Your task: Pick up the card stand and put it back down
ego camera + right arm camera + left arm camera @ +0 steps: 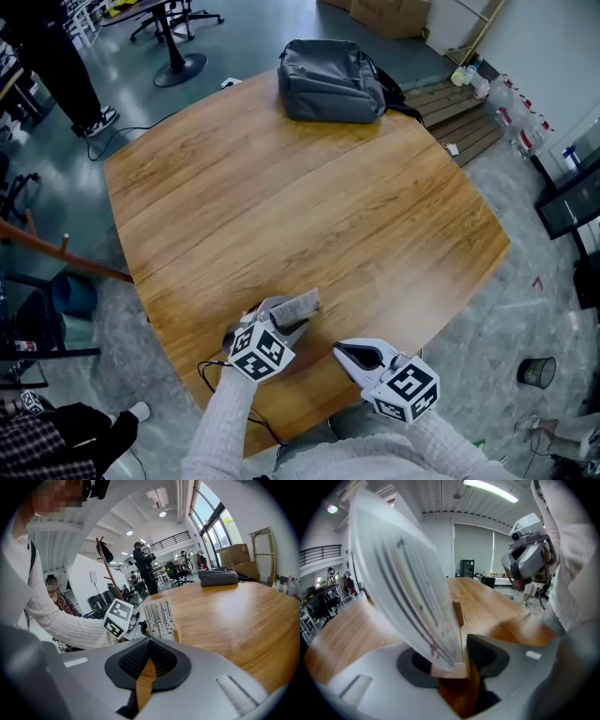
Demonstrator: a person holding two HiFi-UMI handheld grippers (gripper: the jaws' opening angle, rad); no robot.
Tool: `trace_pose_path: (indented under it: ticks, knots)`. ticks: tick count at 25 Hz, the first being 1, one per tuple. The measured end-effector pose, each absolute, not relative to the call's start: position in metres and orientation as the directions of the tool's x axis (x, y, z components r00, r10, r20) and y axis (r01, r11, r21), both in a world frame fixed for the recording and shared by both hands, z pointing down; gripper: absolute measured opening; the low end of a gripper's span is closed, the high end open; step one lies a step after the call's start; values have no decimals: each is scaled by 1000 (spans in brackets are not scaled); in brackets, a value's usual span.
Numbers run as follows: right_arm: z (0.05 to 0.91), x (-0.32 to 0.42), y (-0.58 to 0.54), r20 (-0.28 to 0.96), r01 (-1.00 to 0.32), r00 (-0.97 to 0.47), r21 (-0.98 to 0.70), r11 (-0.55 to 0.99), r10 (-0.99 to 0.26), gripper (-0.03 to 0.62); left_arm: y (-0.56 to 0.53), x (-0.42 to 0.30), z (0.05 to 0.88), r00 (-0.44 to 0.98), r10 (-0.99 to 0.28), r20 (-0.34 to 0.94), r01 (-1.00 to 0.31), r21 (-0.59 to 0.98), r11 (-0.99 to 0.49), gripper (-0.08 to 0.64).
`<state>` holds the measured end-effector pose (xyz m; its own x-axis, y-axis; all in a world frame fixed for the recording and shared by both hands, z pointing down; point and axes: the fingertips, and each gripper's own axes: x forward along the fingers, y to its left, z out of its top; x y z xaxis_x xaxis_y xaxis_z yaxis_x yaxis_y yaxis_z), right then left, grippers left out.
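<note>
The card stand (298, 306) is a small wooden base holding a white card printed with dark lines. It sits near the front edge of the wooden table (309, 197). My left gripper (286, 323) is shut on the wooden base (450, 670), and the card (408, 588) leans left above the jaws. In the right gripper view the card stand (158, 617) shows beside the left gripper's marker cube (117, 617). My right gripper (345, 353) hangs just to the right of the stand. It is shut and holds nothing, its pads (161, 660) meeting over the table.
A grey backpack (330, 82) lies at the table's far edge. Past the far left of the table a person (56, 66) stands by a chair base (178, 66). A wooden pallet (459, 112) lies at the right back, and a black bin (537, 372) stands on the floor.
</note>
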<state>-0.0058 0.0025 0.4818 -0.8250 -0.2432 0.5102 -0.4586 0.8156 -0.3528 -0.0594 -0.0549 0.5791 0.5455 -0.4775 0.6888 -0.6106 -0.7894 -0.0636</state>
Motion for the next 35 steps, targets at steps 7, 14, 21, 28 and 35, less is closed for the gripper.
trace_pose_path:
  ticks: [7, 14, 21, 28, 35]
  knots:
    - [476, -2, 3, 502, -458, -827, -338, 822, -253, -5, -55, -65, 566, 532, -544, 648, -682, -52, -729, 195]
    - [461, -8, 5, 476, -428, -844, -322, 845, -247, -5, -43, -87, 544, 490, -586, 646, -742, -43, -669, 199]
    - [437, -16, 14, 434, -378, -871, -293, 878, -231, -5, -16, -102, 493, 426, -670, 609, -806, -82, -586, 199]
    - [418, -28, 16, 395, -329, -894, -254, 909, -213, -5, 14, -97, 429, 384, -767, 514, -845, -139, -516, 145]
    - [401, -44, 17, 347, -277, -919, -233, 932, -187, -3, 36, -91, 385, 352, -855, 381, -914, -56, -402, 9]
